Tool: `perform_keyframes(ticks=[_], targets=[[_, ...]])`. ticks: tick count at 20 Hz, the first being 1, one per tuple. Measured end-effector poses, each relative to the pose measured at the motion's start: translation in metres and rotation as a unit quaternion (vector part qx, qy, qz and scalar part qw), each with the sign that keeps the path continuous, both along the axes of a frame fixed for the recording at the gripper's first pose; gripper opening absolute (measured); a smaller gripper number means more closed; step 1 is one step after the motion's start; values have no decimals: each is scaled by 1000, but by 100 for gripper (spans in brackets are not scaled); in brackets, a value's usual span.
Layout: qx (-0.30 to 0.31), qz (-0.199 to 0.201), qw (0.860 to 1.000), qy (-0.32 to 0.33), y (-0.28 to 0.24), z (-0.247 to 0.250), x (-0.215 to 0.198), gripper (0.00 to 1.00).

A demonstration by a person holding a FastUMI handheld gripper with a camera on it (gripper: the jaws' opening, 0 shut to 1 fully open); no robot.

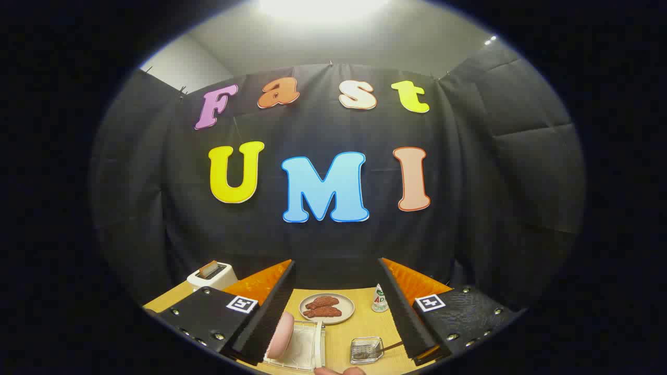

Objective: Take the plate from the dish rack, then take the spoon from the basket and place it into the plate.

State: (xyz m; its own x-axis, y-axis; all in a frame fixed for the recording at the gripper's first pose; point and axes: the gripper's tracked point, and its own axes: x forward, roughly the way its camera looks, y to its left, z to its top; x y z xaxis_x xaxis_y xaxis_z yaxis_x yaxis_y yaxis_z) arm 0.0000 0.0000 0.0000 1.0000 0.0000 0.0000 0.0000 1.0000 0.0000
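gripper point(333, 312) raised, level | jaws wide, empty | pink plate point(281, 328) apparently racked below

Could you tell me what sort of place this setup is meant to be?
Probably a mock kitchen counter in a cloth-walled booth: a toaster, a dish rack holding a pink plate, and a dish of food on a wooden table. The open gripper holds nothing.

From my end I count one toaster point(211, 274) at the table's point(359, 328) far left corner, one pink plate point(280, 336) standing in one dish rack point(302, 348) — one basket point(366, 350), one small bottle point(380, 299), one dish point(326, 308) bearing two brown pieces point(321, 307).
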Motion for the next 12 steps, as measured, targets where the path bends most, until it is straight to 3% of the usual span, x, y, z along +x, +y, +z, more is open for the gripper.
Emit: perform_keyframes(ticks=[12], targets=[[-4, 1, 1000, -8, 4, 9, -4, 94]])
